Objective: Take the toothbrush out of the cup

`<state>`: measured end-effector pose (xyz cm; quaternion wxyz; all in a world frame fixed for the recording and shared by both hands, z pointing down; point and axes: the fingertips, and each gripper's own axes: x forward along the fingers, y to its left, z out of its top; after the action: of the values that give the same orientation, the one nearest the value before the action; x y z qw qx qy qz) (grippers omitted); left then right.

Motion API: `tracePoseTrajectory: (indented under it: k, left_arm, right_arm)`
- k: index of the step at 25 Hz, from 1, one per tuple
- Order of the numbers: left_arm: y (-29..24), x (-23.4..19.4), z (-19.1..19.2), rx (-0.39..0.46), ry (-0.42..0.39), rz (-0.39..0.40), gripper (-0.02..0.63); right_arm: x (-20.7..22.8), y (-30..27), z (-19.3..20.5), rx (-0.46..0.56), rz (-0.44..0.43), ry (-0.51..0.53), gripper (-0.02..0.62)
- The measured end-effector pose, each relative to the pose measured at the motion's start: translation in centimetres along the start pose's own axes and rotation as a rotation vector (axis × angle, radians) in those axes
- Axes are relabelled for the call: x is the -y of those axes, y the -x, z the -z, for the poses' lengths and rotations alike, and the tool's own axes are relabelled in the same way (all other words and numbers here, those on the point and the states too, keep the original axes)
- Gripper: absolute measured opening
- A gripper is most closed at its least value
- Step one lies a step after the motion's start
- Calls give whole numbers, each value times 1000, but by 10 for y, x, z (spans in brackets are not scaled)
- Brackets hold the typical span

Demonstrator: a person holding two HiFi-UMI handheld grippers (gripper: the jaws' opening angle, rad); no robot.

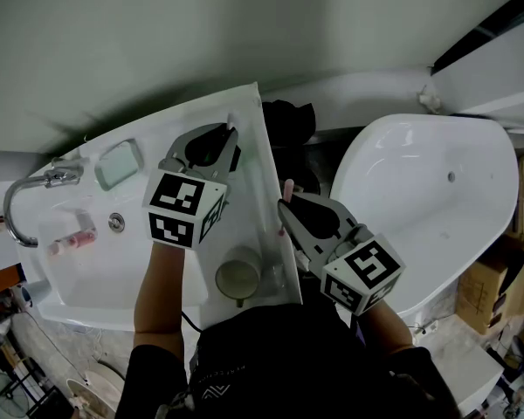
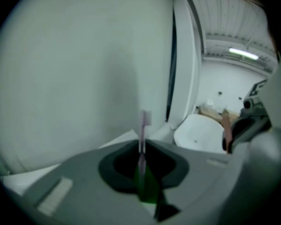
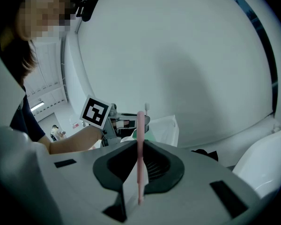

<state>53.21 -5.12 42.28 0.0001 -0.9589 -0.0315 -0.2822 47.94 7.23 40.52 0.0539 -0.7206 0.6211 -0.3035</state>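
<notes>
1. The left gripper point(image 1: 217, 138) was closed on a lilac toothbrush point(image 2: 143, 130). In its own view the handle stood upright in the seam between the jaws, with the white head uppermost against the bare wall.
2. A green patch showed low between those jaws, and it could not be told what it was.
3. The right gripper point(image 1: 286, 206) was closed on a pink toothbrush point(image 3: 139, 139), which was also upright. The handle ran straight up through the notch between the jaws and rose above them.
4. The cup point(image 1: 218, 279) stood on the near edge of the washbasin top point(image 1: 87, 269), between the two grippers and nearer the person than either pair of jaws.
5. From above, the cup's inside showed pale, with no brush seen in it. By that showing, both brushes were already out of the cup and in the air.
6. Key relation: the cup lay behind the jaw tips, not ahead of them. The left gripper pointed toward the far wall, over the far part of the top. The right gripper hung just off the top's right edge, toward the bathtub point(image 1: 437, 199).
7. The right gripper's jaws looked the closer of the two to the cup. Any return there would call for drawing back toward the near edge.
</notes>
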Motion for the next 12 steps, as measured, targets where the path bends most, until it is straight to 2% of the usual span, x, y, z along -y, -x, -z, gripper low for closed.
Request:
tracePoseTrajectory:
  k: [12]
  left_arm:
    - [18, 0, -7, 56, 12, 3, 23]
  right_arm:
    - [-17, 3, 5, -14, -13, 18, 35]
